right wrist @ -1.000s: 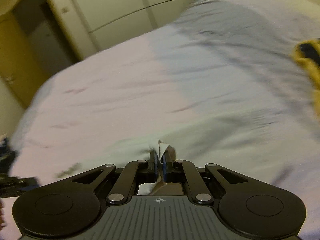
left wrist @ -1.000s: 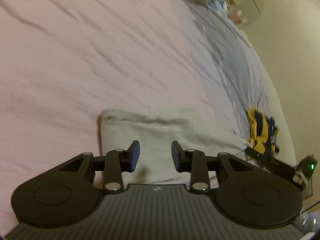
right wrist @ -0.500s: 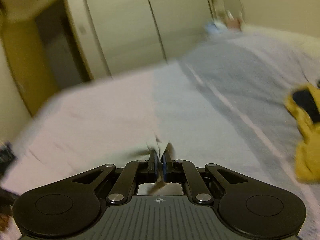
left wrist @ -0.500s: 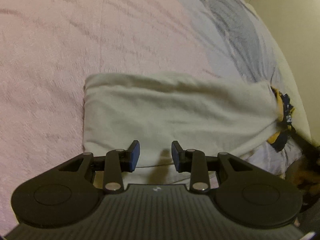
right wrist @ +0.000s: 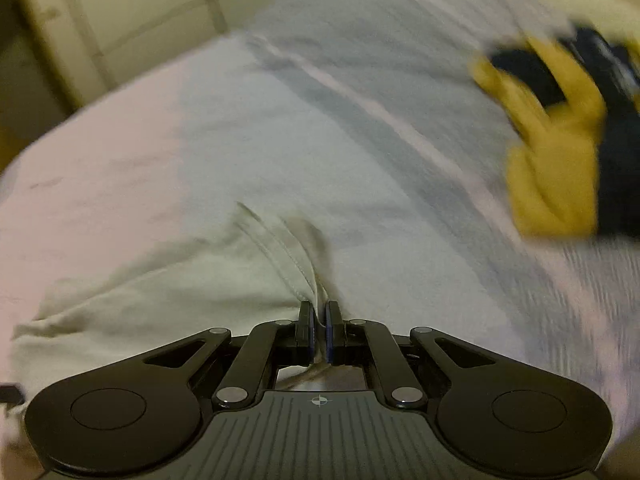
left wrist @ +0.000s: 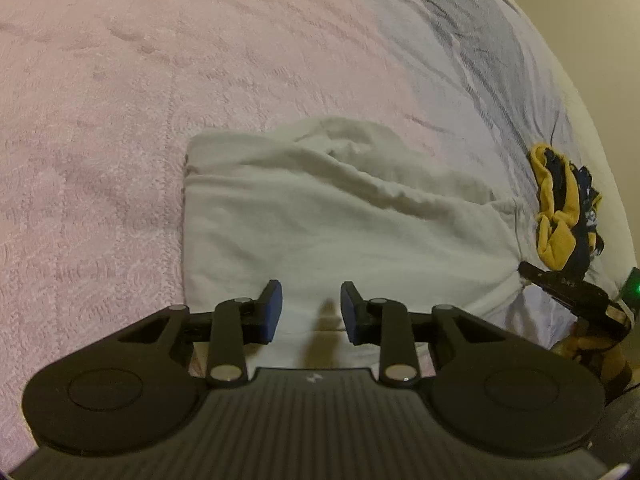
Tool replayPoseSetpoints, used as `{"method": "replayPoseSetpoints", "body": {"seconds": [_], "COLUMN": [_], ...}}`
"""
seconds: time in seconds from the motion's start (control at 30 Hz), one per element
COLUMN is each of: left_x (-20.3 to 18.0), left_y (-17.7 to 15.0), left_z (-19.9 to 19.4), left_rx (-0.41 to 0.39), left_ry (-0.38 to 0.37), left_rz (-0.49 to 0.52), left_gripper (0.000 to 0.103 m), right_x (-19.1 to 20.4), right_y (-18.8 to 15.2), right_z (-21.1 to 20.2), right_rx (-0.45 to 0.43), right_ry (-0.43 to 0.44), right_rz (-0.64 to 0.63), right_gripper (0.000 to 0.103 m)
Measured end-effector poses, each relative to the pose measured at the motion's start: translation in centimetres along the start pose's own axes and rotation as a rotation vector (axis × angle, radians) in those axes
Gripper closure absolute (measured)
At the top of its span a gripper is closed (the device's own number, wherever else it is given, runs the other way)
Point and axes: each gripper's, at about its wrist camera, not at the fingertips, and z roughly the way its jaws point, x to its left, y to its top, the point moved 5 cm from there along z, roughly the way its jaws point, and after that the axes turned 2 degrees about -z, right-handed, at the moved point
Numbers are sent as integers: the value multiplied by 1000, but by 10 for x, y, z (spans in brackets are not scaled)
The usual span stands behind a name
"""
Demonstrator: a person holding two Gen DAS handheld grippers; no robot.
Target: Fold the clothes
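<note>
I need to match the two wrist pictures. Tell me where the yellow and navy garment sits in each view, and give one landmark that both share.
Left wrist: yellow and navy garment at the right edge, past the pale garment, on the grey bedcover.
Right wrist: it is upper right, blurred.
Shared landmark: the pale garment, pinched at its edge by the right gripper.

Item: pale grey-green garment (left wrist: 328,216) | State: partly folded, creased ridge across middle | Pose: lying flat on pink bedcover (left wrist: 100,120) | Second item: yellow-navy garment (left wrist: 560,208), crumpled, far right
</note>
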Motion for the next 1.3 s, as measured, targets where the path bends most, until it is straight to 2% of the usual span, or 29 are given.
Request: {"method": "replayPoseSetpoints", "body": {"seconds": [0.03, 0.1, 0.17, 0.23, 0.3, 0.37, 0.43, 0.47, 0.5, 0.6, 0.67, 0.77, 0.87, 0.97, 1.07, 1.2, 1.3], "left_x": [-1, -1, -1, -4, -7, -10, -8, -4, 0, 2, 8, 27, 54, 79, 93, 98, 98], "left_y": [0, 2, 5, 14, 25, 39, 53, 60, 68, 85, 91, 97, 102, 105, 106, 104, 103], "left_z": [0, -5, -14, -25, -24, -12, 6, 12, 18, 10, 2, -10, -21, -28, -30, -14, 4], "left_rx": [4, 11, 9, -11, -17, -9, 7, 28, 50, 57, 86, 141, 196, 256, 308, 373, 407], "left_ry": [6, 17, 20, 10, -8, -12, -7, -11, -15, -108, -147, -182, -200, -208, -227, -273, -306], "left_rz": [7, 28, 50, 77, 122, 189, 246, 250, 254, 328, 382, 422, 420, 347, 284, 180, 98], "left_gripper": [77, 77, 77, 77, 77, 77, 77, 80, 82, 81, 80, 77, 74, 74, 71, 69, 68], "right_x": [-5, -1, 1, -2, -3, -8, -16, -20, -21, -9, 17, 79, 156, 225, 271, 293, 305], "right_y": [-2, 1, 5, 12, 11, 4, -1, -3, -2, -8, -26, -72, -131, -171, -183, -182, -181], "right_z": [5, 6, -2, -13, -18, 3, 13, 17, 9, -32, -57, -66, -55, -38, -38, -30, -23], "right_rx": [18, 31, 20, -48, -111, -40, -21, -14, -39, -140, -164, -117, -1, 146, 169, 127, 55], "right_ry": [9, -22, -56, -90, -113, -166, -252, -296, -323, -360, -334, -219, -38, 65, 93, 83, 56], "right_rz": [28, -7, 11, 66, 99, 103, 141, 162, 195, 308, 388, 552, 696, 664, 553, 471, 419], "right_gripper": [99, 99, 93, 79, 75, 74, 73, 73, 73, 73, 73, 72, 62, 61, 62, 62, 62]}}
